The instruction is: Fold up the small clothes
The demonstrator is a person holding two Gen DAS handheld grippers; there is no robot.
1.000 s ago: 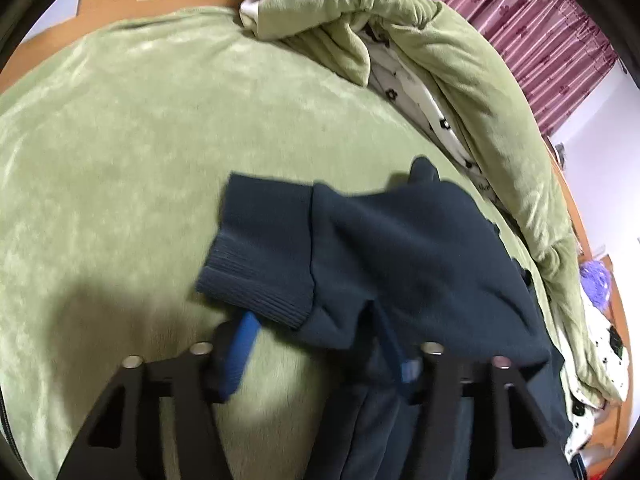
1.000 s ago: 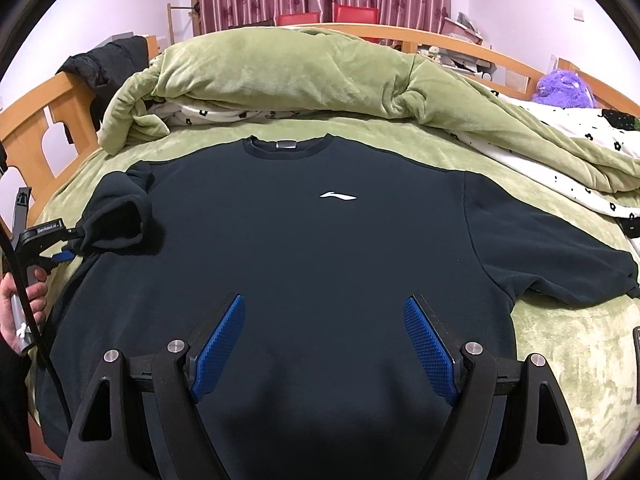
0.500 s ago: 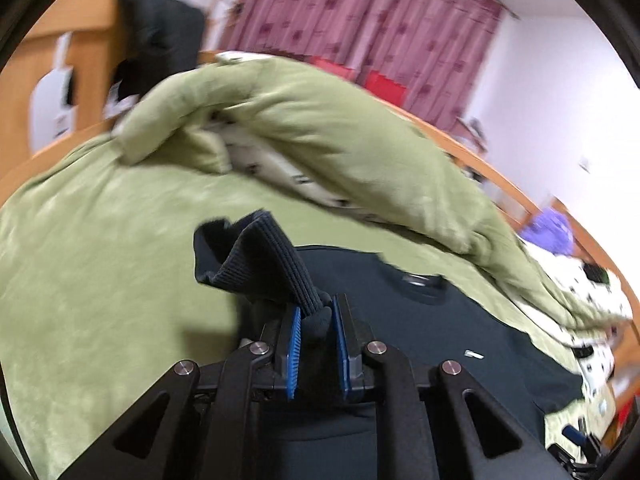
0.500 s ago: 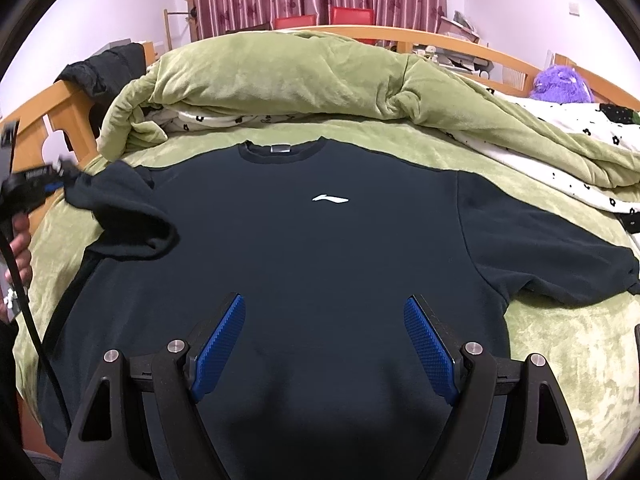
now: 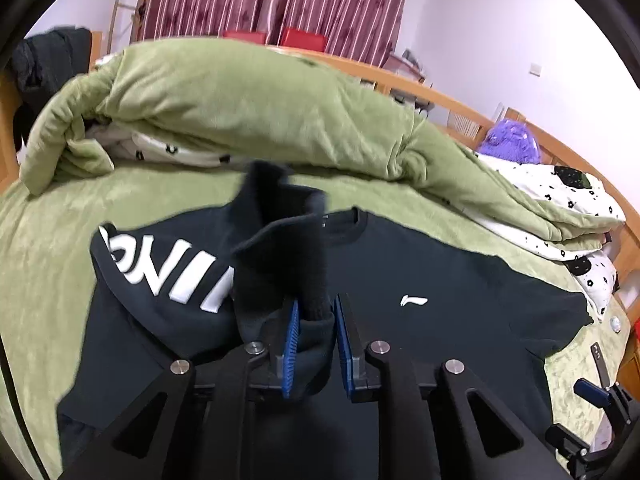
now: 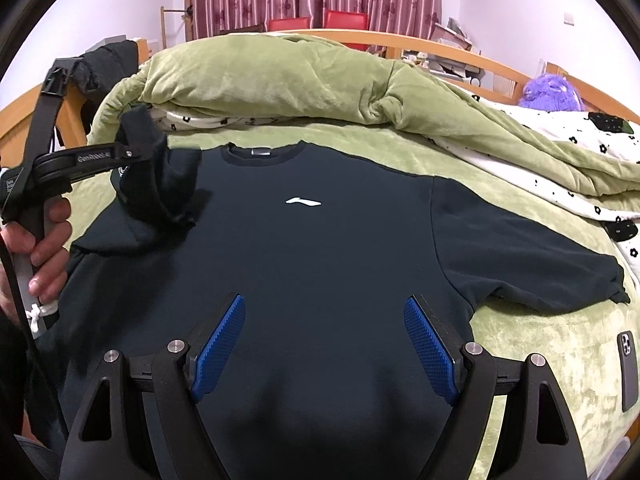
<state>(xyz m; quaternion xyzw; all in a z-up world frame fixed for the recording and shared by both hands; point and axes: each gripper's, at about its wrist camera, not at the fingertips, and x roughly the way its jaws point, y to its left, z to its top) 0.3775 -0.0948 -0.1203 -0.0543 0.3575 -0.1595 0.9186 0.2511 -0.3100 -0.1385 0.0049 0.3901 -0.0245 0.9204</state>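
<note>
The left gripper (image 5: 314,336) is clamped on the ribbed cuff of the sleeve (image 5: 280,264), holding it lifted above the chest of the dark sweatshirt (image 6: 320,264). Behind the raised sleeve, to the gripper's left, white block lettering (image 5: 168,268) shows on the turned-over fabric. The right gripper (image 6: 325,346) hovers with its blue pads spread wide over the sweatshirt's lower front, holding nothing. The garment lies flat on the green bedspread (image 6: 552,344), its other sleeve stretched out to the right gripper's right. A phone (image 6: 628,368) lies further right.
</note>
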